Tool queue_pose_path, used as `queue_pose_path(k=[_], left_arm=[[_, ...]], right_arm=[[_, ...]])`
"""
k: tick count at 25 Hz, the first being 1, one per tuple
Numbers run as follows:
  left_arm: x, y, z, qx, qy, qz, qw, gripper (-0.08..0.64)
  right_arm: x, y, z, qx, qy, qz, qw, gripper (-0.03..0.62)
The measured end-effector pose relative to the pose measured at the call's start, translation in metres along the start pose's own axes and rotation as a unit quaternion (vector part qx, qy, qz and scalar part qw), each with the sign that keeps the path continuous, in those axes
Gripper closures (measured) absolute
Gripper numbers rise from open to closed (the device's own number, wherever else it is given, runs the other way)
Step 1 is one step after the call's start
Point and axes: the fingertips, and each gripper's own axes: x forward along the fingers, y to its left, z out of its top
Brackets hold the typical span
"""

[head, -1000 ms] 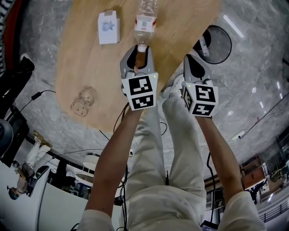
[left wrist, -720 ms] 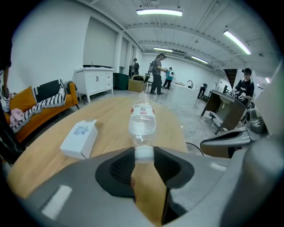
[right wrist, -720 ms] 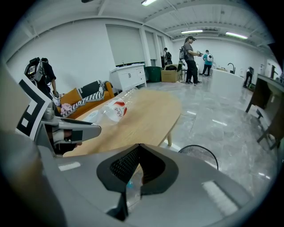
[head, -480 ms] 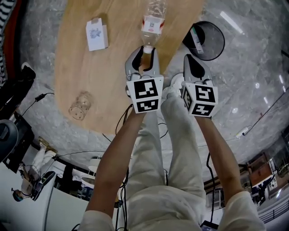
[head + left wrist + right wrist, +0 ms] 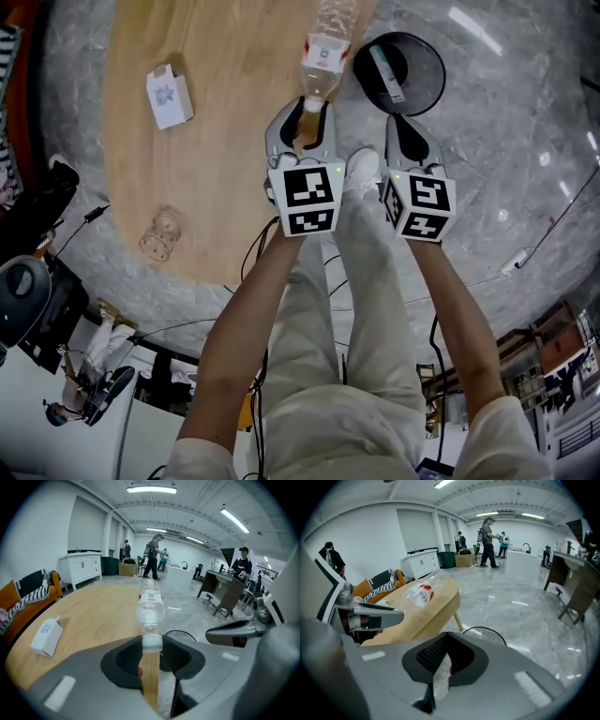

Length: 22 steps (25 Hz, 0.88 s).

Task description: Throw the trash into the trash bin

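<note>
A clear plastic bottle (image 5: 328,42) with a red-and-white label sticks out level from my left gripper (image 5: 305,114), which is shut on its white cap and neck (image 5: 152,641). The bottle hangs over the right edge of the wooden table (image 5: 225,141). Just right of it on the floor stands a round black trash bin (image 5: 424,86) with a pale strip of rubbish inside. My right gripper (image 5: 410,129) hovers near the bin's near rim, shut with nothing between its jaws. In the right gripper view the bottle (image 5: 419,592) is at the left and the bin's rim (image 5: 485,630) is ahead.
A small white carton (image 5: 169,96) stands on the table's left part, and a clear plastic cup (image 5: 159,234) lies near its front edge. Cables run over the grey marble floor. Desks, cabinets and several people are far off in the room.
My left gripper has carried the bottle rightward to the table's edge, closer to the bin. The right gripper has held its place beside it.
</note>
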Motion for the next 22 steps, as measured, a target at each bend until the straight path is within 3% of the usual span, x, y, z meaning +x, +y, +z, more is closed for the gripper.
queue_pose_path(k=[8,22], left_arm=[[0.025,-0.053,-0.001,0.029,0.02,-0.034,0.9988,0.414],[0.081,-0.11,-0.06,0.056,0.08,-0.055,0.9937,0.414]], right_arm=[[-0.007,-0.044,-0.01,0.017,0.002,-0.018,1.0,0.566],[-0.004,-0.095,-0.043,0.045,0.007,-0.024,0.999,0.566]])
